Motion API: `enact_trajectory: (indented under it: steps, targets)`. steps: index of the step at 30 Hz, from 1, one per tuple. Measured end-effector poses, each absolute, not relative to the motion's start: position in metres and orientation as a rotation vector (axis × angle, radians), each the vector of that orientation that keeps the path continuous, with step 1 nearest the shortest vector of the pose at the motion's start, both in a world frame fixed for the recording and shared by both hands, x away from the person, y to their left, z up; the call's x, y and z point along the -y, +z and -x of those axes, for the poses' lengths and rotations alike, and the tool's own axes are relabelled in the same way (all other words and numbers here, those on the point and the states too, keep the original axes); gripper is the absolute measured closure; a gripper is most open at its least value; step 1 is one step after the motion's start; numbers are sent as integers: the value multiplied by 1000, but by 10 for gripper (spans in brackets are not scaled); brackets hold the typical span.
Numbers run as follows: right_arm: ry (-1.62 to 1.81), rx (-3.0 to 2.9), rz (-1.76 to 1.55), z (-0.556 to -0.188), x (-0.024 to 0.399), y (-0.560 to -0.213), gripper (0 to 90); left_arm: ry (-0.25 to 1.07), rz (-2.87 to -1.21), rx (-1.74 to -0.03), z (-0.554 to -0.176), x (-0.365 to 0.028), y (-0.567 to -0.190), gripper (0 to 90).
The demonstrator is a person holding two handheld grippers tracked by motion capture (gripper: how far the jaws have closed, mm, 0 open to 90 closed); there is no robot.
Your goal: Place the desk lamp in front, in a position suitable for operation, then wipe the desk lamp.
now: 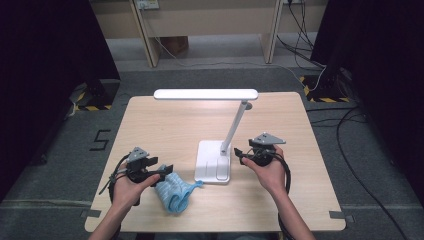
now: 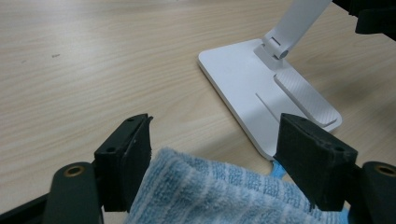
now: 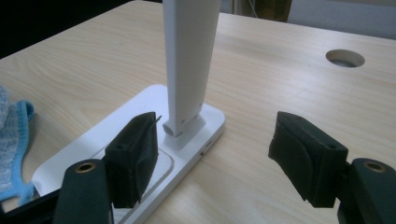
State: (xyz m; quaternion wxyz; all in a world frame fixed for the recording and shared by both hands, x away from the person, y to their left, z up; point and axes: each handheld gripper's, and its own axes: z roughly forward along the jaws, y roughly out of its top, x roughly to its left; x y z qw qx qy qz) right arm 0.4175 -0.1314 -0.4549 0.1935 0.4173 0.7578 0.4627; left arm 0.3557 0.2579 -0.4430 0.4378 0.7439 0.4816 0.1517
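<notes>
**Obs 1:** Cloth, blue striped terry, lies bunched on the near left part of the table, just left of the white lamp base. Left gripper sits over its near-left edge.

**Obs 2:** Holding it?

**Obs 1:** No. In the left gripper view the jaws stand spread with the cloth lying loose between them, gaps on both sides, pads not pressing. Reads as a let-go or a fresh approach; I can't say which.

**Obs 2:** Right side?

**Obs 1:** Right gripper is low beside the lamp's right edge, pointing left at the foot of the stem. Jaws spread wide, nothing in them. In the right gripper view the stem and its hinge sit just beyond the left jaw, not yet between the pair.

**Obs 2:** Why there?

**Obs 1:** Judgement: that hand is lined up to brace or take the stem near the hinge, so the lamp won't slide while the cloth hand works. Cloth is parked close to the base, within easy reach for wiping it.

**Obs 2:** Lamp itself?

**Obs 1:** Upright, head level and lit, reaching left over the far middle of the table.
</notes>
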Motion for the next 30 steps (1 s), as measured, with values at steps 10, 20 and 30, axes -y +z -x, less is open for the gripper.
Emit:
enact_trajectory:
  steps: [10, 20, 30]
  targets:
    - [1285, -2195, -1157, -414, 123, -462, 316, 356, -1782, -1295, -334, -275, -462, 172]
    - [1290, -2259, -1143, -414, 109, -470, 317, 297, -1782, -1362, -329, -277, -485, 151]
    - [1281, -2276, -1130, -411, 102, -471, 318, 292, -1800, -1339, -345, -282, -498, 149]
